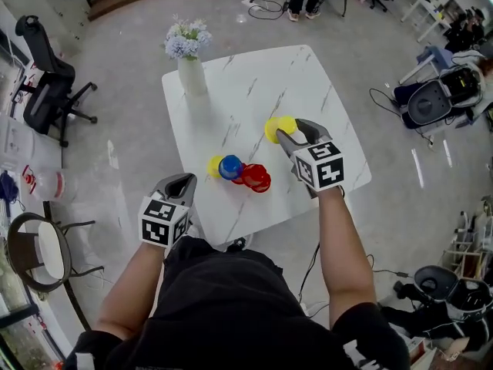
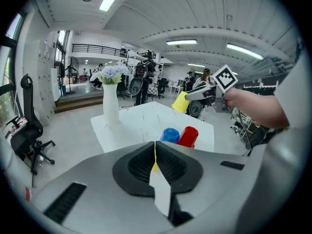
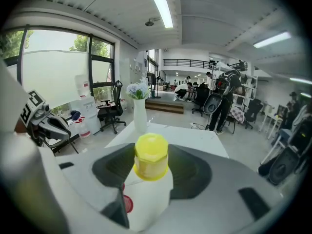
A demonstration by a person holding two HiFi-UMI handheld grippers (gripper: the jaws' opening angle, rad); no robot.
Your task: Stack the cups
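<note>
Right gripper (image 3: 152, 173): both jaws closed against the sides of a yellow cup (image 3: 151, 156), held between the dark pads with its faceted base facing the camera. White marbled table (image 3: 195, 136) beyond and below the cup. Part of a red cup (image 3: 127, 204) shows low at the left jaw's edge, mostly hidden. White vase (image 3: 140, 119) upright at the table's far edge, holding pale blue and white flowers (image 3: 136, 90). Left gripper (image 3: 57, 126) at the left margin, well apart from the cup, marker cube uppermost. Background: a black office chair (image 3: 113, 109) and large water bottles (image 3: 87, 112) under the windows; a person (image 3: 223, 101) standing beyond the table.
</note>
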